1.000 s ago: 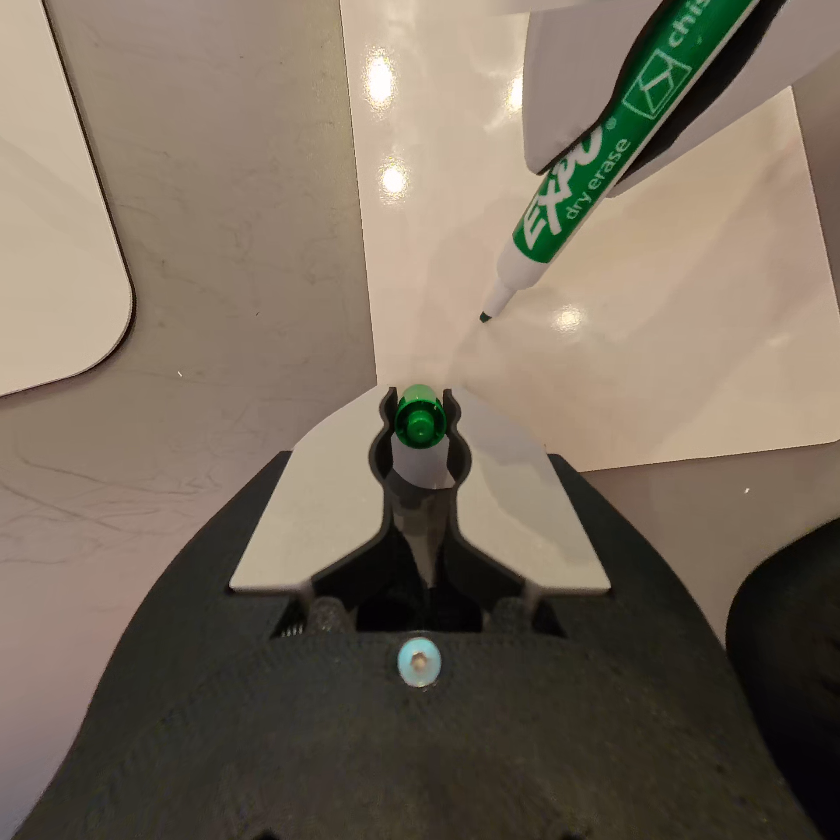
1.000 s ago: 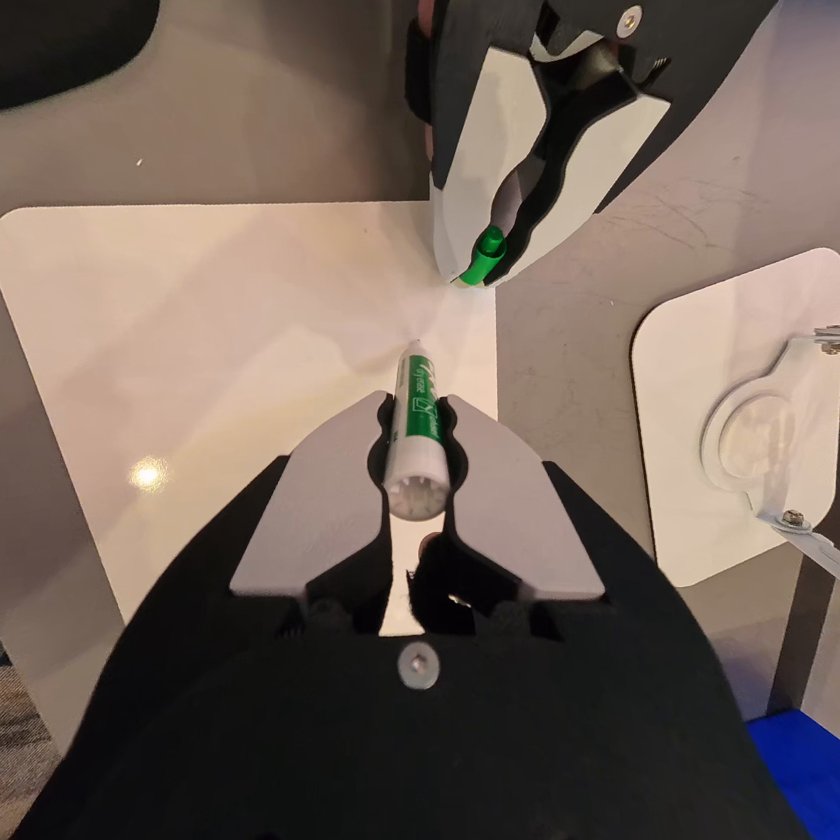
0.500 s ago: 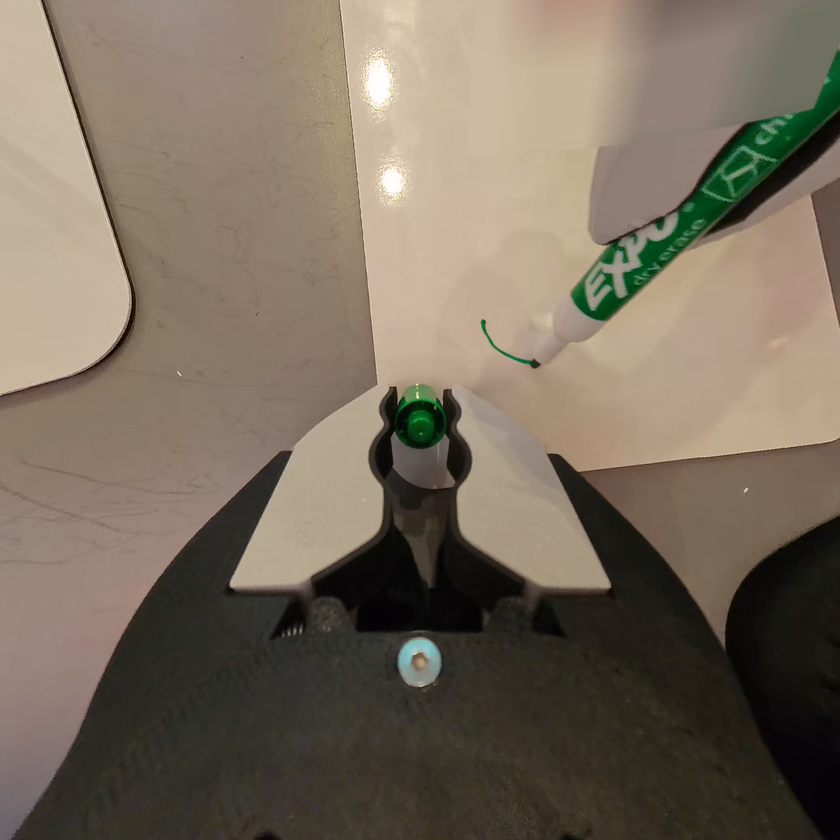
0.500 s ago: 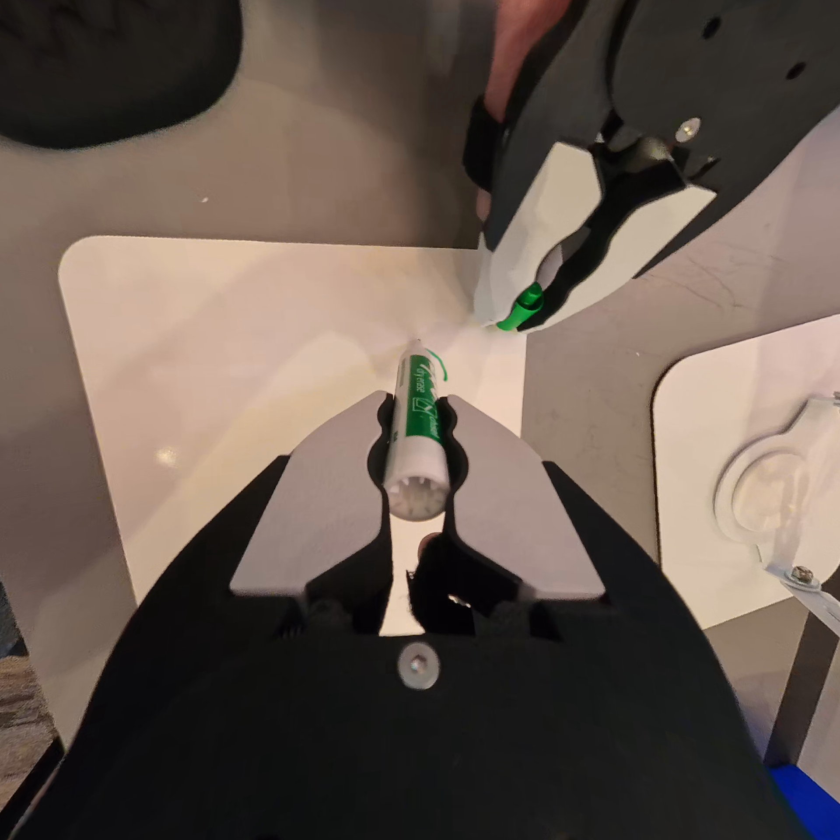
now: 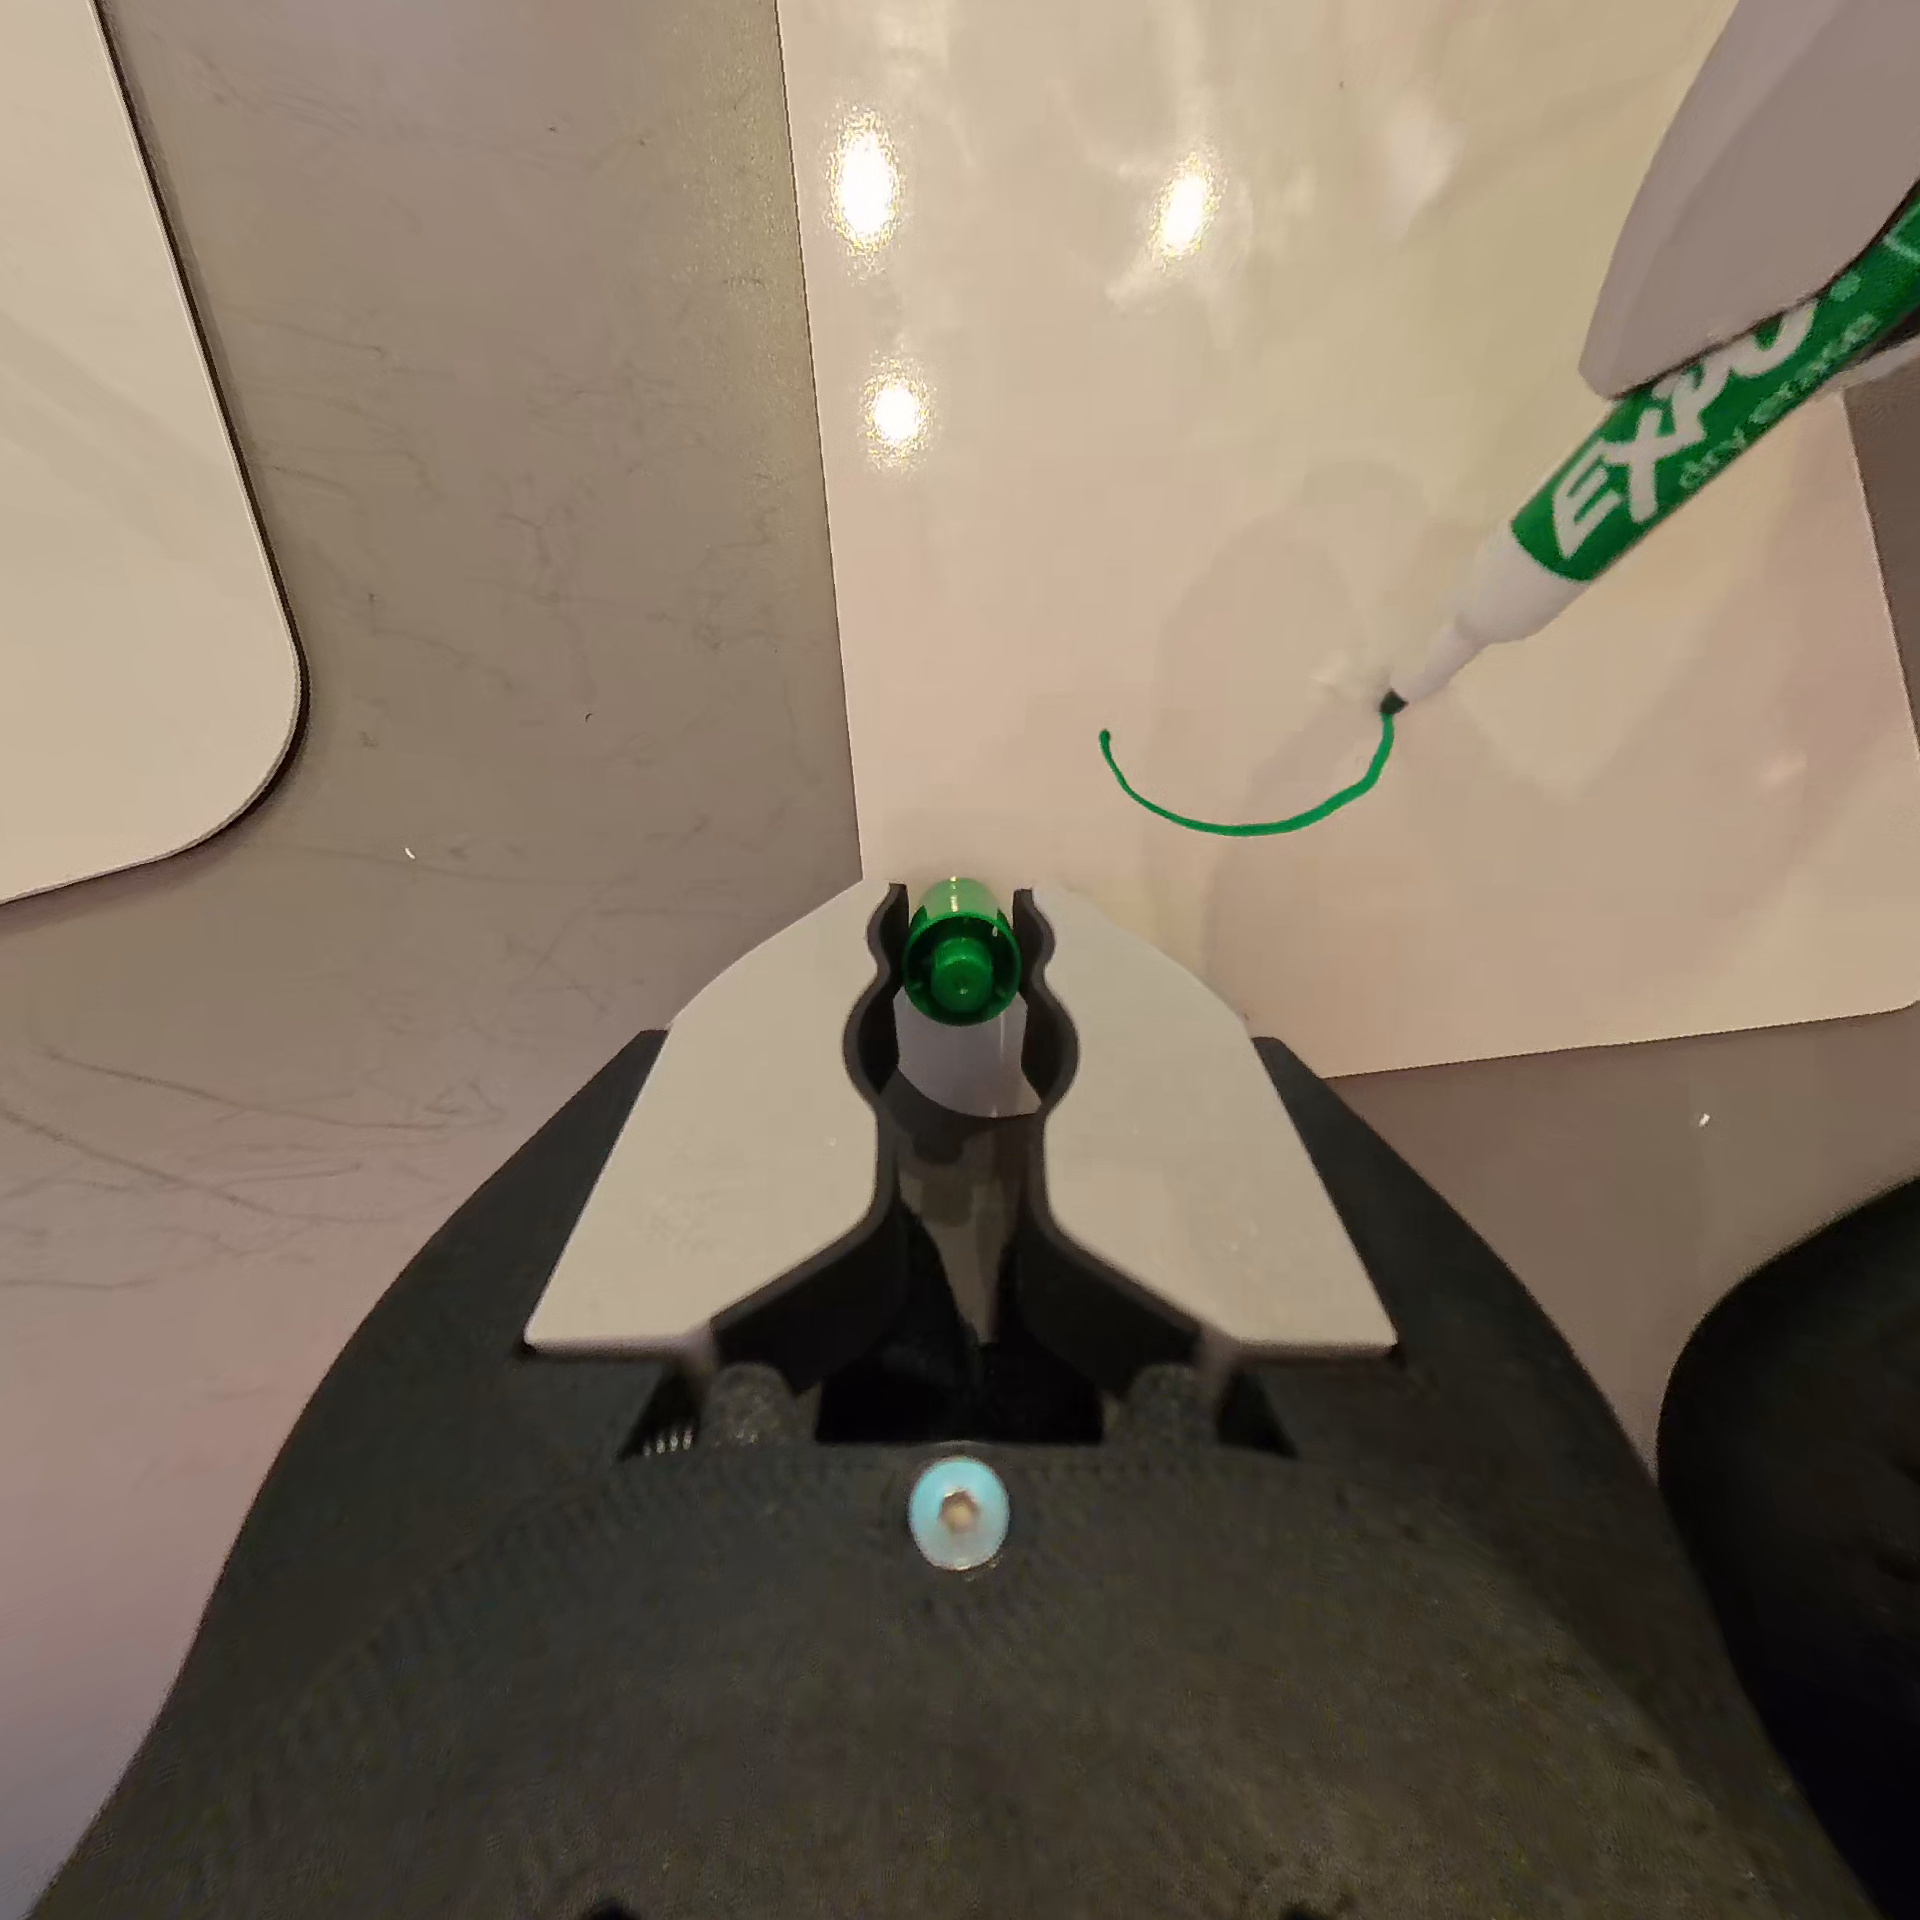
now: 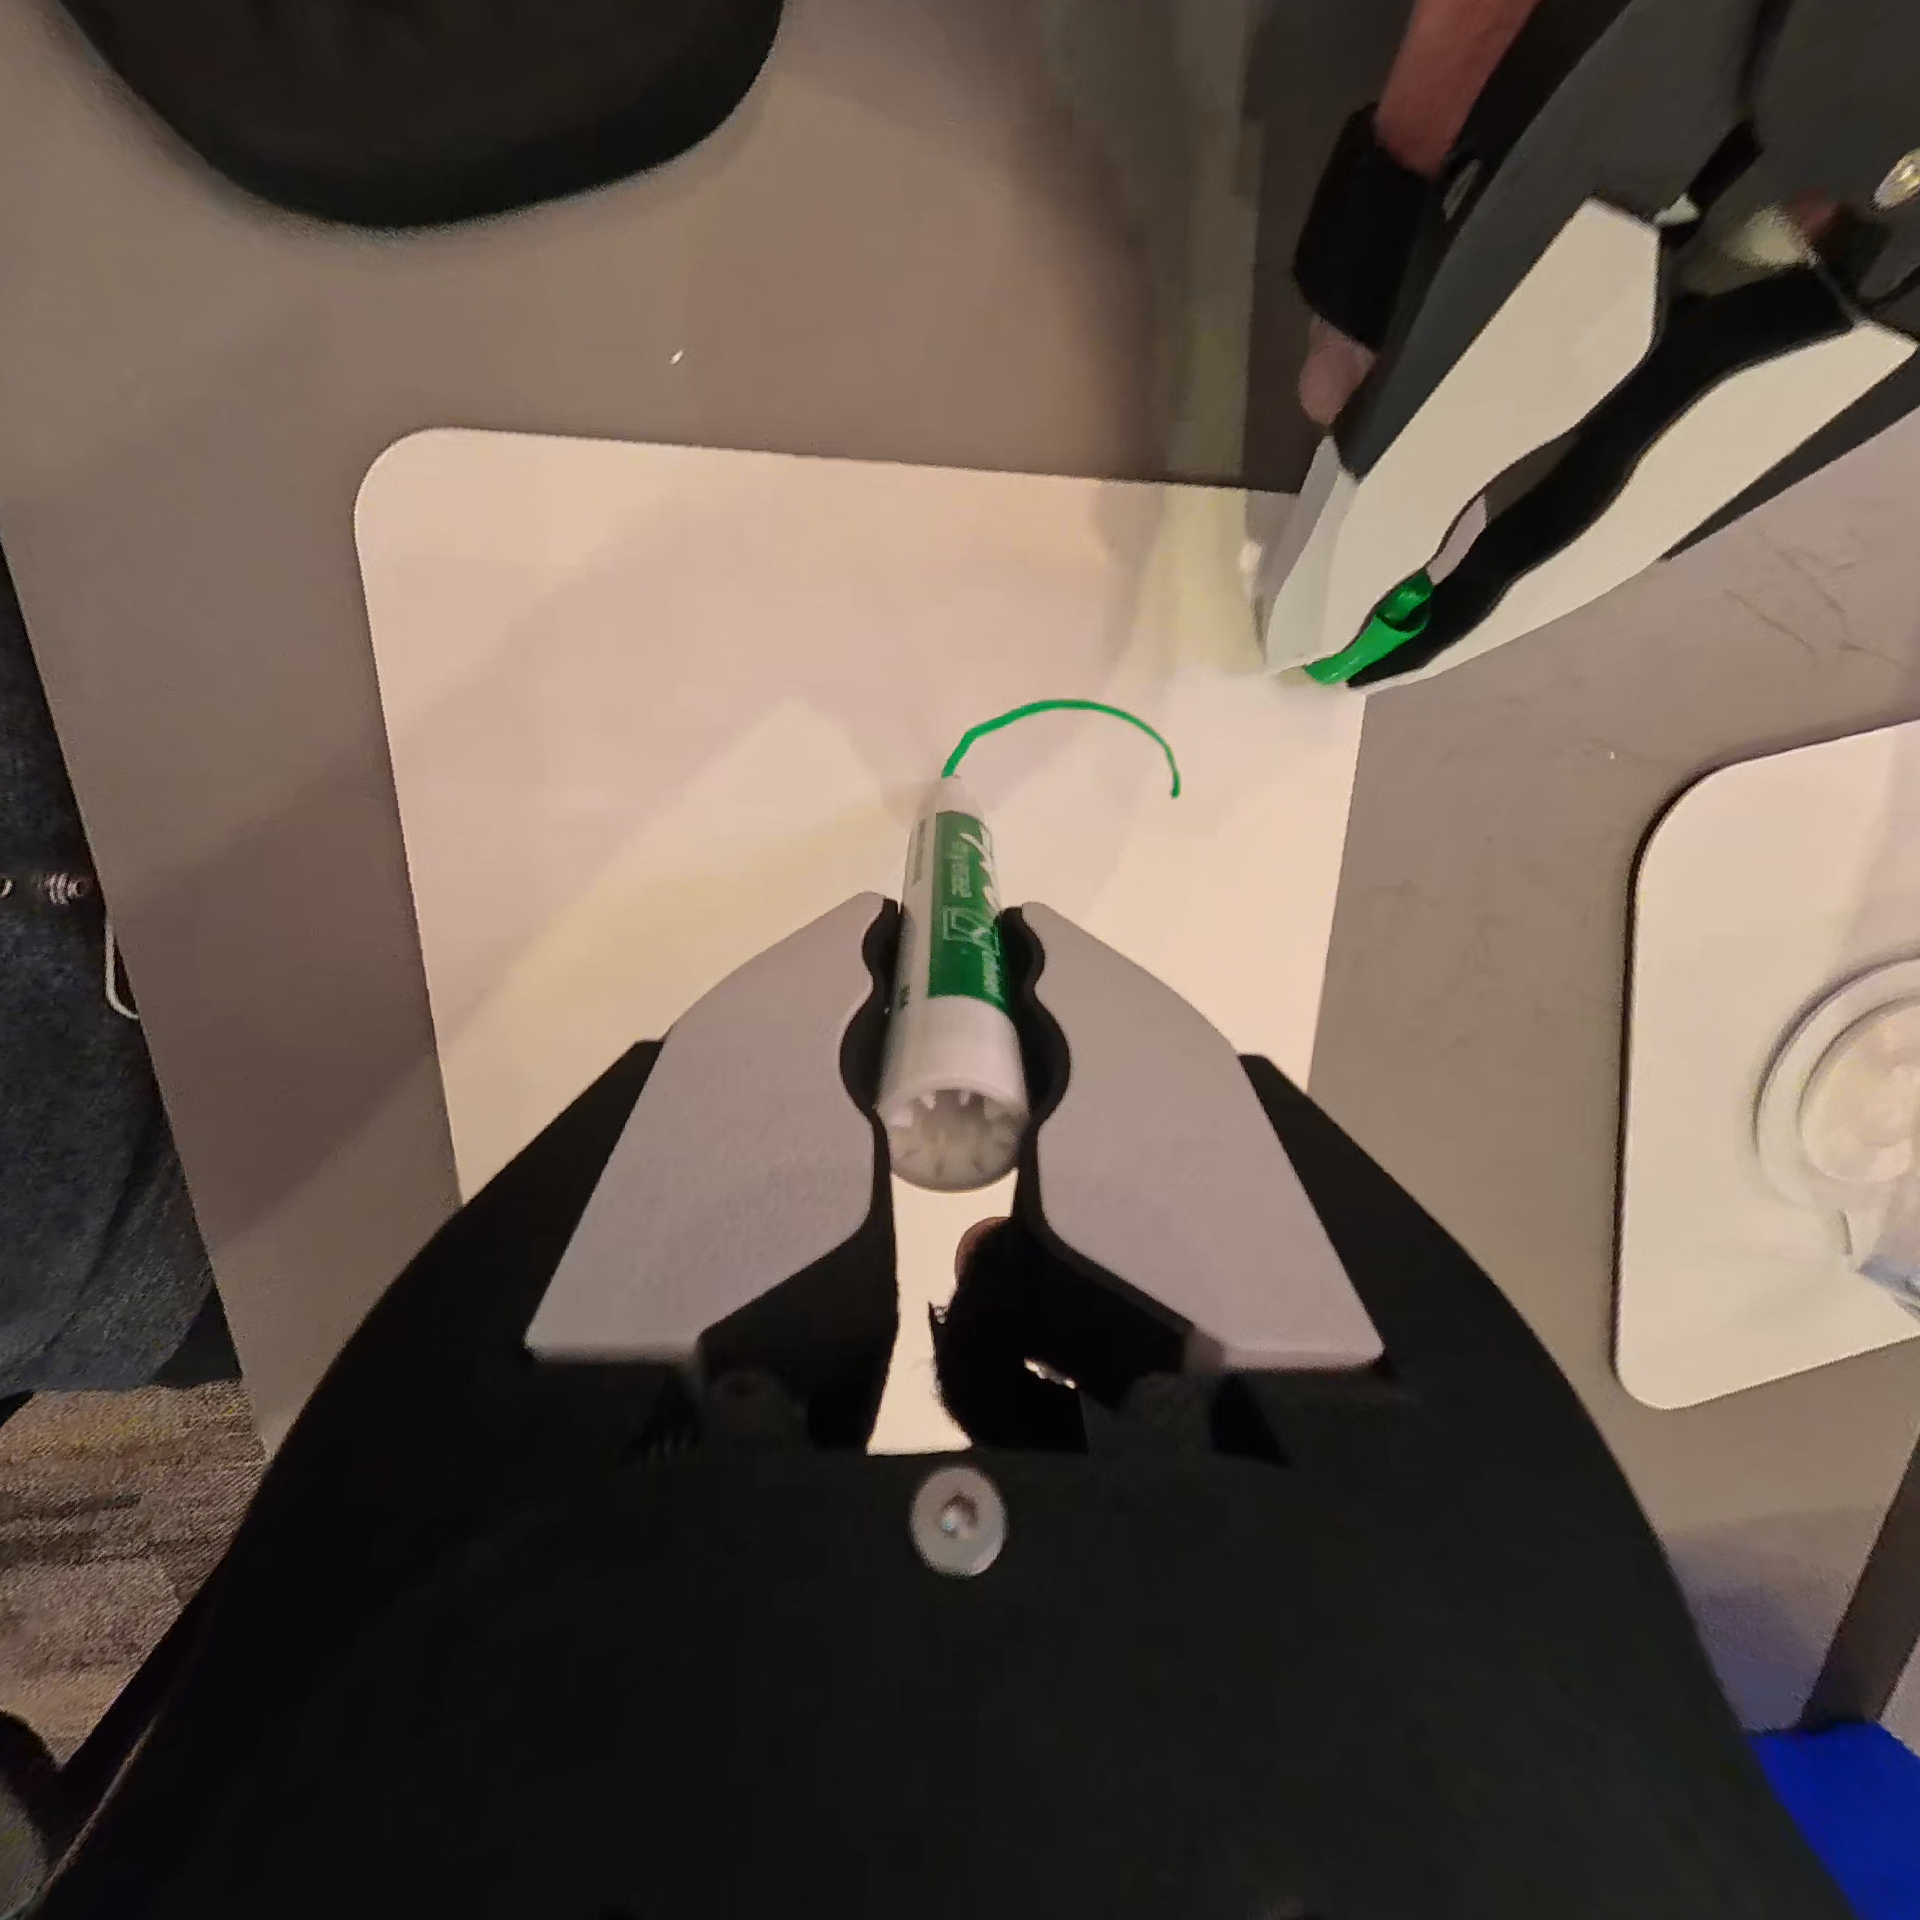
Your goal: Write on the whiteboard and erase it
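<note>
My right gripper [image 6: 954, 935] is shut on a green and white dry-erase marker [image 6: 956, 966], whose tip touches the white whiteboard [image 6: 644, 644]. A curved green line [image 6: 1081, 717] runs from the tip. In the left wrist view the marker [image 5: 1621, 499] comes in from the upper right, its tip at the end of the green line [image 5: 1247, 821] on the whiteboard [image 5: 1039, 416]. My left gripper [image 5: 956, 914] is shut on the green marker cap [image 5: 956, 966] at the whiteboard's near left corner. It also shows in the right wrist view [image 6: 1361, 655], holding the cap [image 6: 1382, 629].
The whiteboard lies on a grey table [image 5: 520, 520]. A second white board [image 5: 125, 520] lies to the left, shown in the right wrist view [image 6: 1766, 1039] with a clear round fitting [image 6: 1849, 1101] on it. A dark rounded object [image 5: 1808, 1455] sits at the lower right.
The marker tip came down on the board and moved right in the left wrist view, drawing a green curve that grew longer. The left gripper has stayed still with the cap.
</note>
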{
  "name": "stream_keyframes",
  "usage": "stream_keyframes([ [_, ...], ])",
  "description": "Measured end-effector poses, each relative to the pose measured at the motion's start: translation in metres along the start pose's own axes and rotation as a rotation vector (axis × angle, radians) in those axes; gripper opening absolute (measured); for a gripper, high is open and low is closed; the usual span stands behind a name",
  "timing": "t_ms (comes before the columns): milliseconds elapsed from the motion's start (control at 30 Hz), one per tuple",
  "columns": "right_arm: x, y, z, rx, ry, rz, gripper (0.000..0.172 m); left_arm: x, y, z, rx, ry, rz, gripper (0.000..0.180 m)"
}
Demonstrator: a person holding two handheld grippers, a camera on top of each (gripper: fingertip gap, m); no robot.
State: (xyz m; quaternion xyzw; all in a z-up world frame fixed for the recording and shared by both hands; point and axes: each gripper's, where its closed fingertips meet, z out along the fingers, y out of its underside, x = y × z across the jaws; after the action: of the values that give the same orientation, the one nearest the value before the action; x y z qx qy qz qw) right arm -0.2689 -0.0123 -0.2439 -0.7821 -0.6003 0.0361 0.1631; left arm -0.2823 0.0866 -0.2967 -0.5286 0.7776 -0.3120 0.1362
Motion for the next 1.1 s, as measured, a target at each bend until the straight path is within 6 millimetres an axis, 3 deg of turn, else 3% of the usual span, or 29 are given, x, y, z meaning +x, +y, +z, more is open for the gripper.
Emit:
stream_keyframes([
  [33,-0.001,0.003,-0.001,-0.004,0.002,0.004,0.02,0.0,0.0,0.0,0.0,0.0,0.0,0.02],
  [233,0.004,0.02,-0.006,-0.025,0.021,0.034,0.02,0.0,0.0,0.0,0.0,0.0,-0.002,0.02],
  [433,0.022,0.03,-0.007,-0.037,0.053,0.053,0.021,0.0,0.0,0.0,-0.001,0.0,-0.002,0.02],
  [767,0.047,0.02,0.001,-0.018,0.071,0.043,0.02,0.0,0.0,0.0,0.003,0.003,-0.004,0.02],
  [1100,0.053,0.005,0.007,-0.003,0.063,0.011,0.02,0.0,0.0,0.0,0.006,0.007,-0.005,0.02],
])
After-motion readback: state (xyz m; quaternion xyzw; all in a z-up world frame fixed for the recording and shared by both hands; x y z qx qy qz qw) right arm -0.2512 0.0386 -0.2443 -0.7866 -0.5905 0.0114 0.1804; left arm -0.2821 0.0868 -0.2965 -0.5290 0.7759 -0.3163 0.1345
